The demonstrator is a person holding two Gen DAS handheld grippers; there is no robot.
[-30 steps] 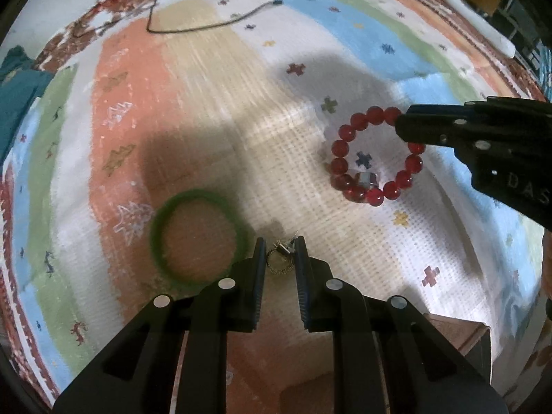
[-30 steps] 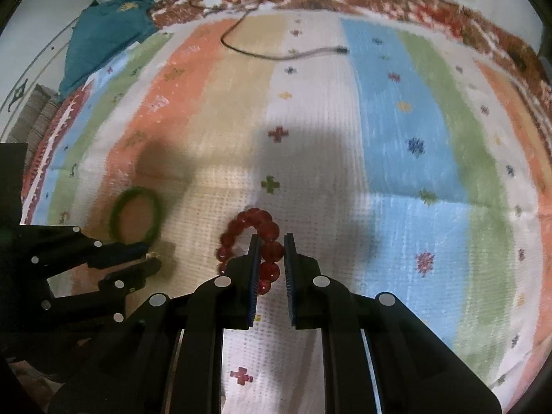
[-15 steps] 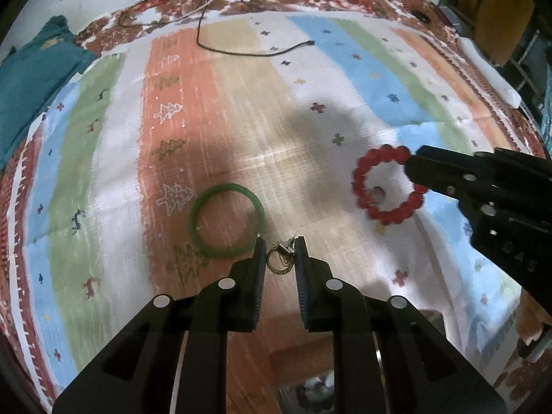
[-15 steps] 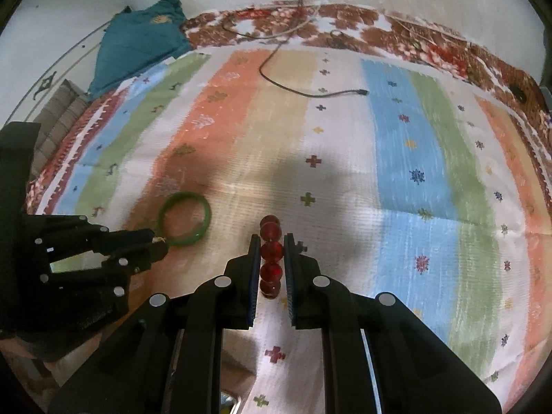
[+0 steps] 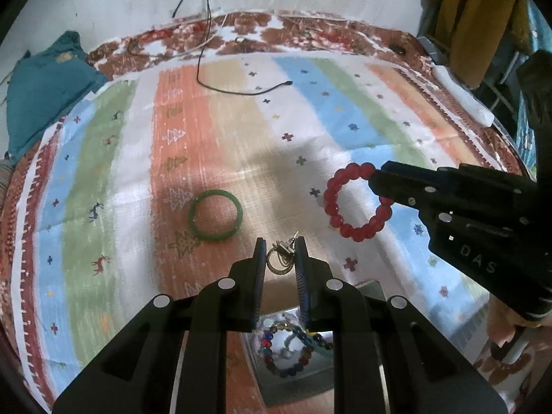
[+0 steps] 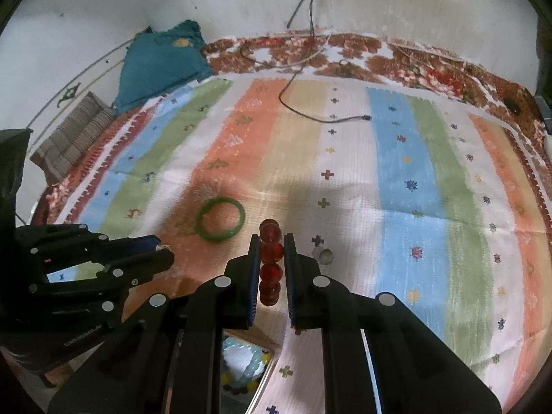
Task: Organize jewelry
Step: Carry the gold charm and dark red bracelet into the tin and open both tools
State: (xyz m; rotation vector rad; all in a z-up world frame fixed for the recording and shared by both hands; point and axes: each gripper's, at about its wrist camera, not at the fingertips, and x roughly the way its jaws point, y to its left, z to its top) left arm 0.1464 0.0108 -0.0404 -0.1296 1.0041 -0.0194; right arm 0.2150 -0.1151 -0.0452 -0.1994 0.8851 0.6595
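Observation:
My left gripper (image 5: 280,253) is shut on a small gold and silver ring cluster (image 5: 280,257), held above the striped rug. My right gripper (image 6: 271,252) is shut on a red bead bracelet (image 6: 270,262), seen edge-on; in the left wrist view the red bead bracelet (image 5: 357,205) hangs as a full loop from the right gripper's fingertips (image 5: 379,179). A green bangle (image 5: 214,219) lies flat on the rug, also in the right wrist view (image 6: 220,219). An open jewelry box (image 5: 293,345) with several beaded bracelets sits below the left gripper.
A black cable (image 5: 241,89) lies across the far rug. A teal cloth (image 6: 158,65) sits at the far left corner. A small pale bead (image 6: 324,255) lies on the rug right of my right gripper. The jewelry box (image 6: 241,369) shows under my right gripper too.
Both grippers have lifted up and back from the rug with their pieces. The red bracelet left the rug and now hangs. The jewelry box has come into view below.

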